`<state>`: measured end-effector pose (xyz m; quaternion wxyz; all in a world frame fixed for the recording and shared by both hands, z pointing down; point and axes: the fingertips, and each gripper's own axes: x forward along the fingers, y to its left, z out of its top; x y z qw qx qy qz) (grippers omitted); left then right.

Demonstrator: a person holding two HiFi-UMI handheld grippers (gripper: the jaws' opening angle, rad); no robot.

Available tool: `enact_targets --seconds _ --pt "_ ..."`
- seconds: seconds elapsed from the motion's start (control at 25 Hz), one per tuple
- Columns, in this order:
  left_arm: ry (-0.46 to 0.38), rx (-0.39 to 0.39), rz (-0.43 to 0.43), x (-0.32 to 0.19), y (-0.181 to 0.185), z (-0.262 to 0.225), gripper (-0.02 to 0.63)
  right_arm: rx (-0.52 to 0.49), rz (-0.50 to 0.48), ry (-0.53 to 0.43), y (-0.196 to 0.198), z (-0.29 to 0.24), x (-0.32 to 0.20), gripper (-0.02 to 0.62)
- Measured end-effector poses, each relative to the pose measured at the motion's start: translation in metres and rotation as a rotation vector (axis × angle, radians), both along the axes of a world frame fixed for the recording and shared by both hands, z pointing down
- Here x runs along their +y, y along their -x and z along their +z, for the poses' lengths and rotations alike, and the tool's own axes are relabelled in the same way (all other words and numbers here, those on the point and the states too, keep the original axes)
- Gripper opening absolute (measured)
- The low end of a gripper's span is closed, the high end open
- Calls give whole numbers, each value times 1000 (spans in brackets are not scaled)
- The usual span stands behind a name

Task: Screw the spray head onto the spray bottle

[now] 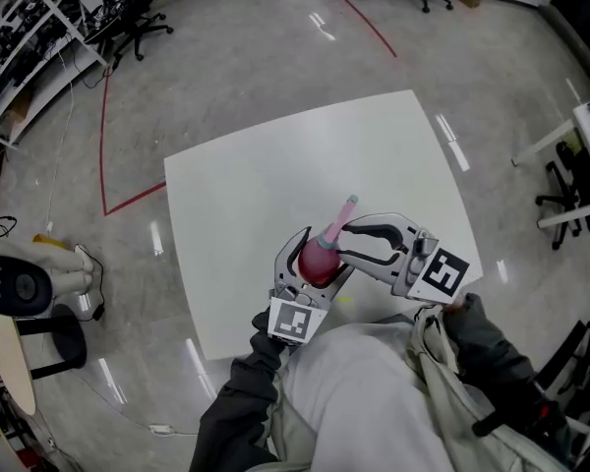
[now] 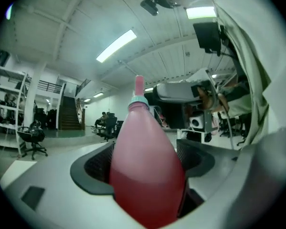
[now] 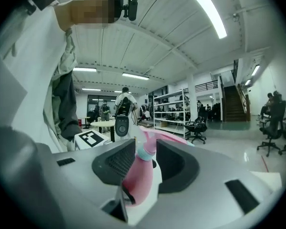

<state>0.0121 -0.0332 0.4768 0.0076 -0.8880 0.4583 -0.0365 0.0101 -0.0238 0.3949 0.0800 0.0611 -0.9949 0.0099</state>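
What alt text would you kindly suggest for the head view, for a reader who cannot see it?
Seen from above, a person holds a red plastic spray bottle over the near part of a white square table: the left gripper clamps its body, and the right gripper has its jaws either side of the pink spray head.

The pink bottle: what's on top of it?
A pink spray head with a teal collar tops the bottle. The collar hides the threads, so how tightly it's screwed can't be seen.
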Motion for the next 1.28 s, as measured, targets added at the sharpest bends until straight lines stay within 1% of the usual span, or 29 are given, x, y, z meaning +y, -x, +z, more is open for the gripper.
enact_targets --seconds 0.08,0.12,0.16,0.24,0.28,0.36,0.44,0.52,0.68,0.8,0.84,0.92,1.04,1.12,1.24,1.28 --pt "-15 -35 -71 -7 6 16 423 -19 51 50 10 18 -3 129" --pt "-8 -48 -102 -11 9 24 423 -23 88 57 12 25 -8 129" --pt "5 -69 -124 -16 11 32 423 -17 122 52 13 33 -13 129" --pt "23 -121 -140 -23 10 44 423 9 162 44 12 47 -18 129" --pt "30 -143 -138 -26 9 52 423 14 168 50 12 51 -18 129" --pt "49 -173 -123 -29 8 65 422 36 145 50 18 58 -14 127" --pt "70 -205 -92 -29 3 81 419 95 103 9 26 68 -6 98" --pt "80 -232 -63 -27 -2 94 419 138 83 -26 31 76 1 92" --pt "71 -240 -29 -25 -4 97 419 113 81 -18 30 76 -1 92" --pt "58 -250 -24 -19 -2 99 419 157 78 -27 21 88 5 94" --pt "55 -247 -32 -16 -1 100 419 164 93 -33 15 92 6 94" --pt "50 -241 -55 -8 3 99 419 147 155 -31 1 96 4 94" --pt "50 -240 -79 6 14 98 419 105 277 24 -18 103 -4 94" --pt "57 -240 -99 13 22 101 419 125 328 44 -23 112 -8 94" --pt "42 -275 -157 14 34 102 419 141 396 12 -26 125 -14 92" --pt "43 -285 -174 14 37 103 419 140 418 8 -27 127 -15 70"
